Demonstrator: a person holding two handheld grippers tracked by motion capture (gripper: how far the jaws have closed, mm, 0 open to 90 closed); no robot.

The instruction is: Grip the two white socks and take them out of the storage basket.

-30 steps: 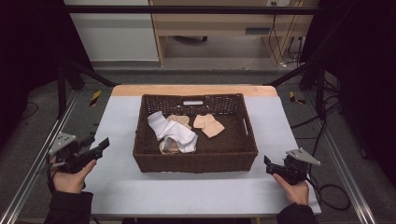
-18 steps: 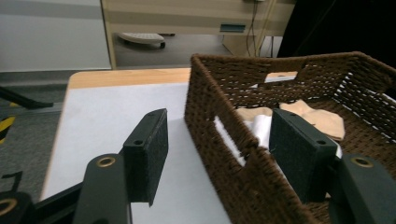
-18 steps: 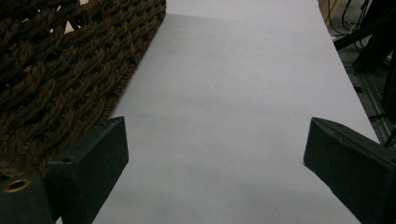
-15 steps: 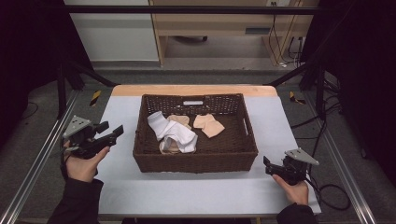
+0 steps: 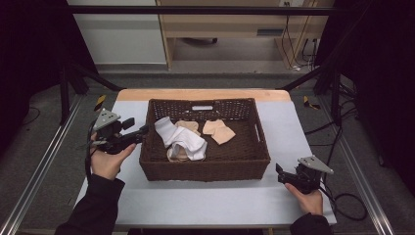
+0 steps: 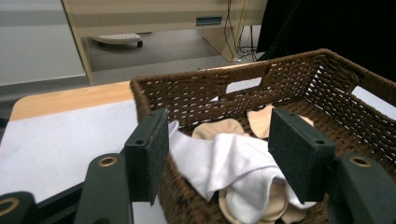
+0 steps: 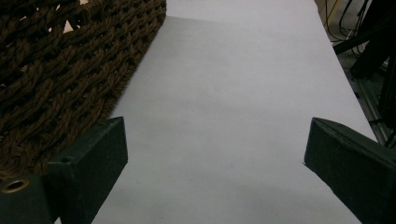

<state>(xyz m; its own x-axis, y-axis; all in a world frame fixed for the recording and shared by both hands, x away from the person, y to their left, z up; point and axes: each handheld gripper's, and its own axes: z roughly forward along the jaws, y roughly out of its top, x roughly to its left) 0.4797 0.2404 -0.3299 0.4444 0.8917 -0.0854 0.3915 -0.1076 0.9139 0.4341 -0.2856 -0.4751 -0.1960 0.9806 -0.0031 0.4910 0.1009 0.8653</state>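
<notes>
**Clerk:** While we are listing from the high view, what are you holding?

**Me:** I am holding my left gripper [image 5: 143, 131] at the left rim of the wicker basket [image 5: 205, 172], jaws apart and nothing between them. I am resting my right gripper [image 5: 280, 172] on the white table cover [image 5: 195, 200], just off the basket's near right corner, jaws also apart and empty. Item: one white sock [image 5: 180, 138], lying crumpled in the basket's left half, draped over a beige sock [image 5: 188, 126]. A second beige piece [image 5: 219, 131] is lying apart toward the middle.

**Clerk:** And the left gripper view?

**Me:** I am looking over the rim at the white sock [image 6: 233, 163], framed between my two spread pads [image 6: 148, 151]. It is sitting on beige fabric [image 6: 217, 128], with more beige peeking out below.

**Clerk:** Handling?

**Me:** I am judging it light, soft, limp, not fragile. I am planning to pinch the raised fold nearest the rim, well clear of the beige layer, or both may lift together.

**Clerk:** Right gripper view?

**Me:** I am seeing bare cover between wide pads [image 7: 91, 158], basket wall [image 7: 70, 70] at left.
</notes>
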